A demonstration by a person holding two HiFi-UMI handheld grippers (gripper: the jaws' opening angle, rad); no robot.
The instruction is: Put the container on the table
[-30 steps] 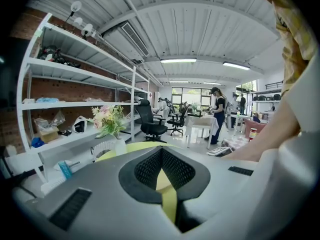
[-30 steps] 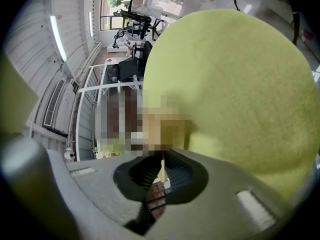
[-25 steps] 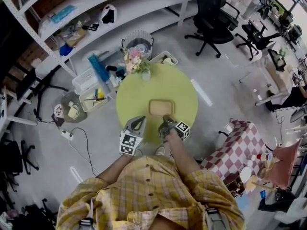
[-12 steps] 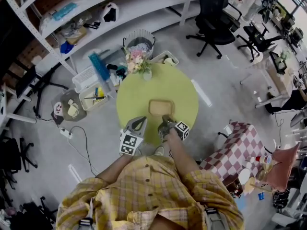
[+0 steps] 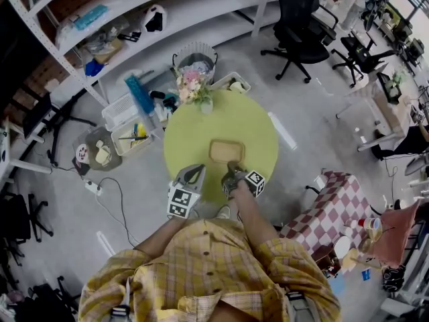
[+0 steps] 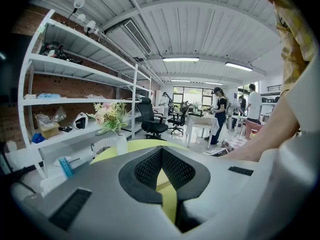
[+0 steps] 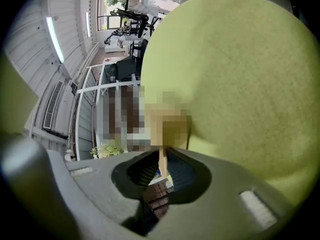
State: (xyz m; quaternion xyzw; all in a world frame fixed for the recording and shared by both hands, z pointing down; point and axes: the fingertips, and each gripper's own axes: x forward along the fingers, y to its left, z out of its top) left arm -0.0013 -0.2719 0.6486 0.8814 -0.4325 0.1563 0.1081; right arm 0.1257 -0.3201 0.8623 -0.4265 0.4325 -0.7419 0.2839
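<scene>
A shallow tan container rests on the round green table, right of its middle. My right gripper is at the container's near edge. In the right gripper view the thin tan rim stands between the pads of the right gripper, whose jaws are opening and no longer clamp it. A mosaic patch hides the rest of the container there. My left gripper hovers at the table's near left edge, apart from the container. The left gripper is shut, with only green table behind its jaws.
A vase of flowers stands at the table's far left edge. On the floor beyond are a wire basket and plastic crates. A checked cloth stool stands to the right, and an office chair farther back.
</scene>
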